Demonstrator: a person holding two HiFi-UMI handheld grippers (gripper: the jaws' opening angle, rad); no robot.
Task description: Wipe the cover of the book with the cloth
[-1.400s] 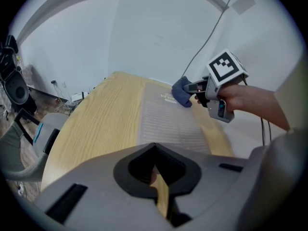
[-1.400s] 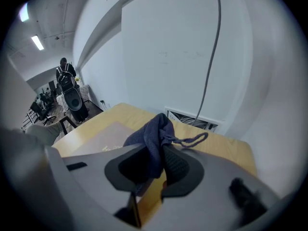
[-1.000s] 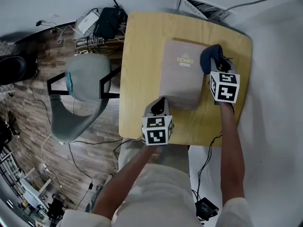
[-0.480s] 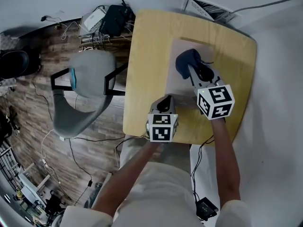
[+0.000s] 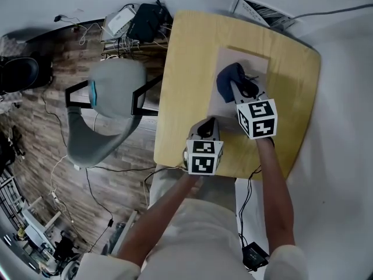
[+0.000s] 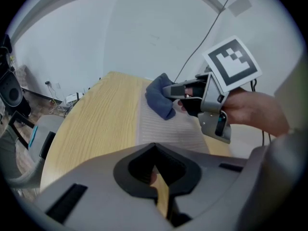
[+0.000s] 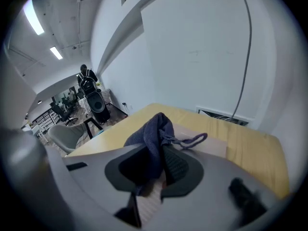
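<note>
Wiping looks under way: the right gripper (image 5: 238, 88) clamps the cloth (image 5: 226, 79) mid-cover on the book (image 5: 252, 61), with the far part seemingly left (the left gripper (image 5: 205, 128), jaws narrow, pinches the near corner).

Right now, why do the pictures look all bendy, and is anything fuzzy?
Both gripper views: fisheye lenses bend straight lines and darken the corners. Right gripper view: the right tongs look blurry, the blue cloth sharper, ceiling lights glare. Head view: evenly lit, sharp on the table.
</note>
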